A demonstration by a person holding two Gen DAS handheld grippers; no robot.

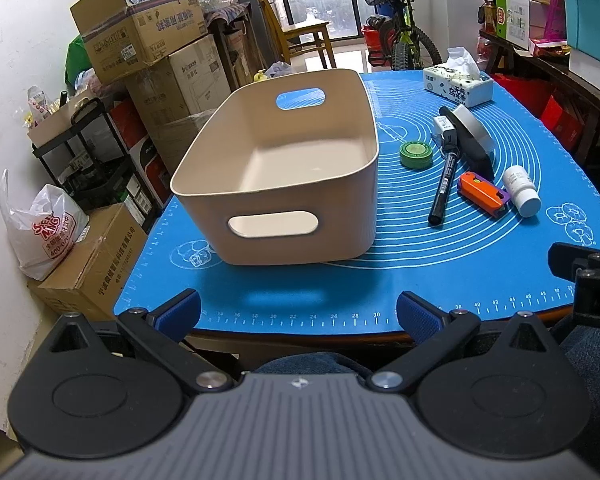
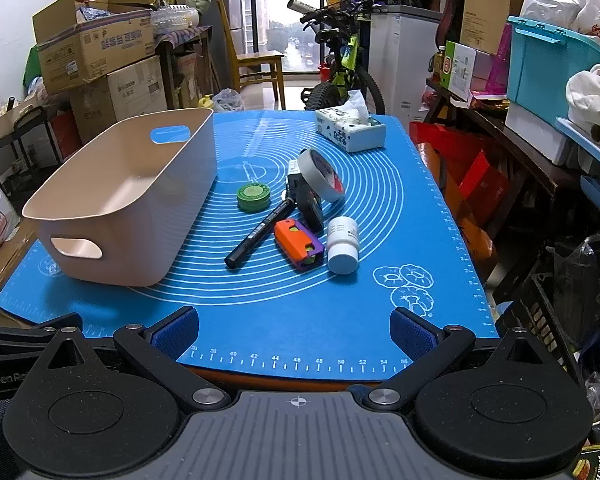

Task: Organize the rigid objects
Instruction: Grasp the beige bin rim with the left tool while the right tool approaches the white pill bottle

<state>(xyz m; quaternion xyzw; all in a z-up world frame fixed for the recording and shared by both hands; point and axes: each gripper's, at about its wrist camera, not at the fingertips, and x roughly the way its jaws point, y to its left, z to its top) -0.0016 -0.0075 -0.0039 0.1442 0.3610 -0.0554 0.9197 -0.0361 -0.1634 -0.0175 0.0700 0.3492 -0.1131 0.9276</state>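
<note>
While poised at the mat's (image 2: pixel 260 320) near edge, held both grippers, left (image 1: pixel 298 314) and right (image 2: pixel 294 330), spread wide, gripping nothing; saw marker (image 2: pixel 260 232), tape (image 2: pixel 322 176), pill bottle (image 2: pixel 342 244) lying just right of the bin (image 2: pixel 140 216).

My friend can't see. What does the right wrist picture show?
An empty beige bin sits on the left of a blue mat, with small things clustered to its right: a green tin, black marker, tape roll, orange and purple block and white bottle. The right tongs are open and hold nothing. A tissue box sits at the far end.
</note>
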